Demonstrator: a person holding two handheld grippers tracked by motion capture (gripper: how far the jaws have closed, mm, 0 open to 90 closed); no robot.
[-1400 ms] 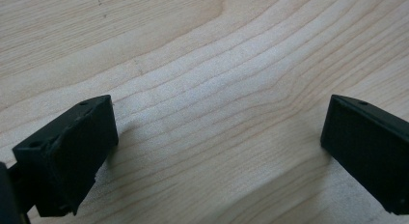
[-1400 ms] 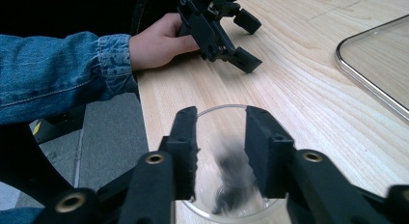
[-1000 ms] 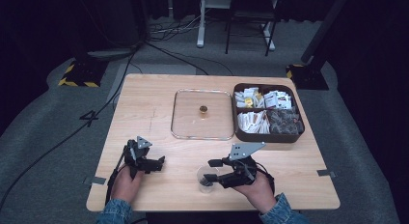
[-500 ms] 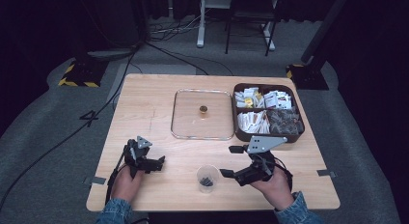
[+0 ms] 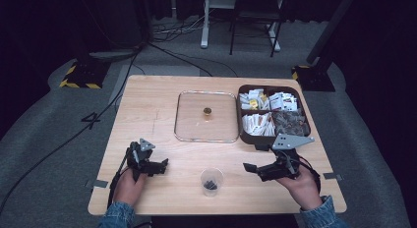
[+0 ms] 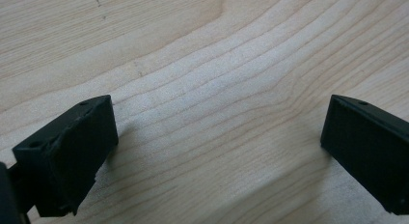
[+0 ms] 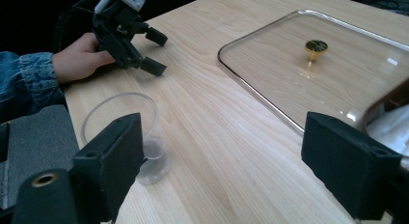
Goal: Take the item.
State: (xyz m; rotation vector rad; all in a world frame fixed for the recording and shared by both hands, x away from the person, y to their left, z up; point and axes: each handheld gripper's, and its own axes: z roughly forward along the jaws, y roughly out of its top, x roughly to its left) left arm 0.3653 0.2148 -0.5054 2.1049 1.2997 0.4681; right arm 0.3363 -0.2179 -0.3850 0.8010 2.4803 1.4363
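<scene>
Right hand-held gripper (image 5: 252, 169), jaws just opened wide and empty, sits beside the clear plastic cup (image 5: 212, 181); left hand-held gripper (image 5: 164, 165) rests open on the counter (image 5: 147, 105).

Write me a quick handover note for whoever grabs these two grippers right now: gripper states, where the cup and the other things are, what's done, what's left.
Right gripper: open, holding nothing; its jaws have just been opening. It sits to the right of the clear plastic cup, apart from it.
Left gripper: open, empty, low over the table near its front left.
Cup: upright near the table's front edge, something dark at the bottom.
Glass lid lies flat mid-table, gold knob up, left of the brown compartment box of packets.
Done: cup set down and released.
Left: probably the lid back on the box; that is a guess.
</scene>
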